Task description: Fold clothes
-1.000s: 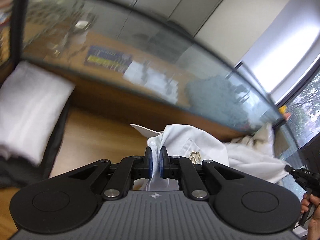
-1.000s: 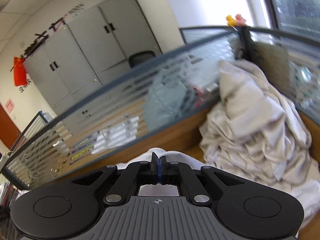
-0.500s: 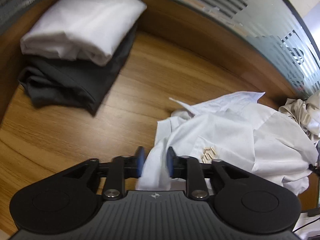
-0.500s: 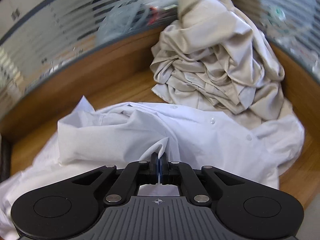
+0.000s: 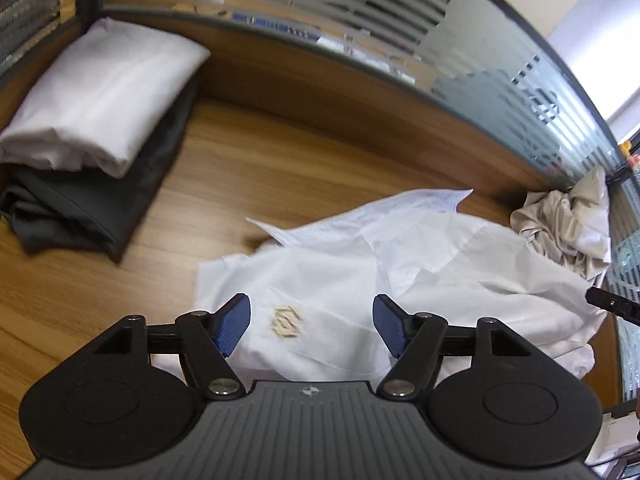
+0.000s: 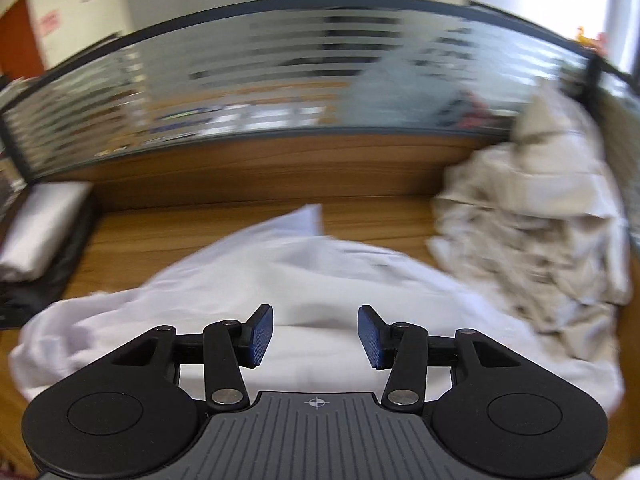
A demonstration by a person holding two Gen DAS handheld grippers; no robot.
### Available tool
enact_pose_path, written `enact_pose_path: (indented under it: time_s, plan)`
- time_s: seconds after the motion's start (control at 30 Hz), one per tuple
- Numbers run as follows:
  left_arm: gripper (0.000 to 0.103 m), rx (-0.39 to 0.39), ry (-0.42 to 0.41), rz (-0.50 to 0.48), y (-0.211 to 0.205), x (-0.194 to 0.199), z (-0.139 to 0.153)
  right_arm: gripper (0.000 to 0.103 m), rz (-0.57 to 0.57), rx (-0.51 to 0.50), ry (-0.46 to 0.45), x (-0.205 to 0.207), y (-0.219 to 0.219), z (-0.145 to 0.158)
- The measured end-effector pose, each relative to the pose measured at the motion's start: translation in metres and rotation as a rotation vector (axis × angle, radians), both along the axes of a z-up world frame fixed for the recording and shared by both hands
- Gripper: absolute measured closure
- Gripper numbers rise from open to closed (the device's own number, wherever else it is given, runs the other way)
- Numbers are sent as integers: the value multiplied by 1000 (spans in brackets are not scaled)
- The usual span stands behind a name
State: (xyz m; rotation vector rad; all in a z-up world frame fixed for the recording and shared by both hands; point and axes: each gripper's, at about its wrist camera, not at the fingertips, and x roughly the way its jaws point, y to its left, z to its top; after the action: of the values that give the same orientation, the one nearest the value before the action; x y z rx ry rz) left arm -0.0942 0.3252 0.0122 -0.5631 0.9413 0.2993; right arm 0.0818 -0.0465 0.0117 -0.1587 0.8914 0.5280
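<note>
Both grippers spread wide, nothing pinched. Left gripper [image 5: 311, 330] hangs over the white shirt [image 5: 400, 280], embroidered chest logo [image 5: 286, 321] right between its pads; right gripper [image 6: 316, 336] is over the same shirt from the other side, view motion-blurred

Shirt lies rumpled and unfolded on the wooden desk [image 5: 280, 168], straight ahead of and below both grippers. Collar point [image 5: 456, 196] sticks up at the far edge ahead of the left gripper. Beige crumpled pile [image 6: 540, 220] is ahead-right of the right gripper, touching or overlapping the shirt's far right side. Folded white piece [image 5: 100, 96] on a folded dark garment [image 5: 80, 208] sits far ahead-left of the left gripper

Handling, my read: thin woven cotton, light, limp, no stiffness except collar and placket. Will drape and drag, holds creases. Pads should bite fine on a doubled edge; single flat layer is hard to pick. Grab at shoulder seams or hem corners, not mid-panel, and watch for snagging the beige pile
</note>
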Motion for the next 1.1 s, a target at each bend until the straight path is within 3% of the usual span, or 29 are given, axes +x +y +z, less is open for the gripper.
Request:
enact_pose_path:
  time_s: [0.17, 0.33, 0.53, 0.57, 0.63, 0.67, 0.7, 0.77, 0.9, 1.1]
  plan:
    - [27, 52, 33, 3, -24, 14, -11, 50, 244, 28, 57, -17, 59, -16]
    - [27, 119, 70, 42, -41, 28, -20, 50, 480, -9, 54, -40, 110, -38]
    - [28, 190, 97, 92, -50, 30, -28, 50, 593, -59, 41, -49, 138, -67]
    - [36, 198, 99, 98, -49, 29, -29, 51, 611, -80, 30, -50, 141, -71]
    - [66, 197, 86, 116, -45, 23, -31, 52, 641, -117, 7, -51, 145, -79]
    - [83, 176, 75, 124, -42, 20, -31, 59, 643, -131, -4, -50, 145, -82]
    - [92, 155, 65, 133, -37, 17, -31, 74, 642, -141, -9, -48, 145, -85]
    - [98, 112, 44, 152, -28, 12, -29, 97, 630, -141, -2, -43, 143, -87]
    - [99, 109, -33, 142, -12, 15, -5, 101, 573, -66, -52, -34, 128, -67]
    - [100, 113, -208, 105, 23, 40, 69, 101, 375, 96, -176, 0, 94, 5]
